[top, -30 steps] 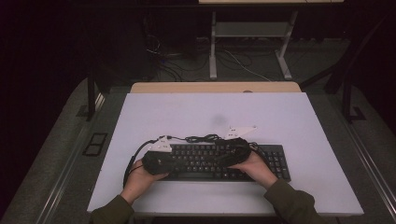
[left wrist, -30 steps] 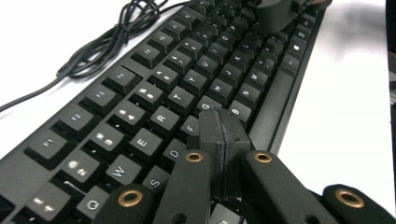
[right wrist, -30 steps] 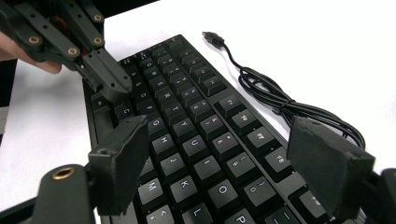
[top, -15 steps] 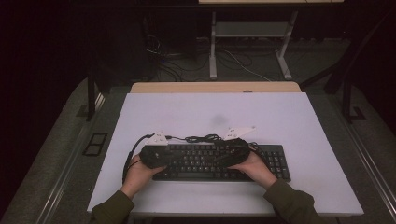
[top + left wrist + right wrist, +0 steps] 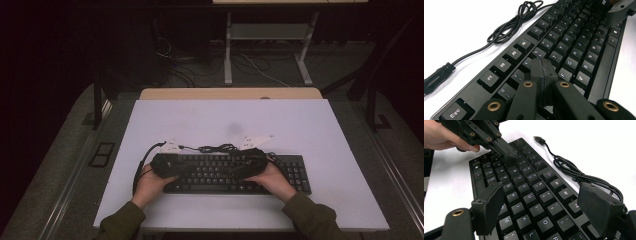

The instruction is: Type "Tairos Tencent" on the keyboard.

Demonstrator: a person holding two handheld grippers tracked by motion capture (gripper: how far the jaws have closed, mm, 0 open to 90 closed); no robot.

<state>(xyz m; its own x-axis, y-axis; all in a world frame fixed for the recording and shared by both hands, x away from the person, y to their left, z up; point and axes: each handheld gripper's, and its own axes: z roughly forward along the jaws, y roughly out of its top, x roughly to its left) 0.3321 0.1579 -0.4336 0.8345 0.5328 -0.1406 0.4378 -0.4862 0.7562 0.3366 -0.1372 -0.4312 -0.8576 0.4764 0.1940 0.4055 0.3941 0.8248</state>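
Note:
A black keyboard lies near the front edge of the white table. Its black cable is bundled behind it. My left gripper is shut, its two jaws pressed together with nothing between them. The tip hovers at the number row and upper letter keys of the keyboard. In the right gripper view the left gripper shows at the top left, held by a hand. My right gripper is open, jaws spread wide above the right letter keys of the keyboard, holding nothing.
The coiled cable ends in a USB plug lying loose on the table behind the keyboard. White tabletop stretches behind the cable. Beyond the table's far edge stands a desk frame on a dark floor.
The left hand with its gripper has edged slightly away from the person, over the keyboard's left end. The right hand and the keyboard have stayed put.

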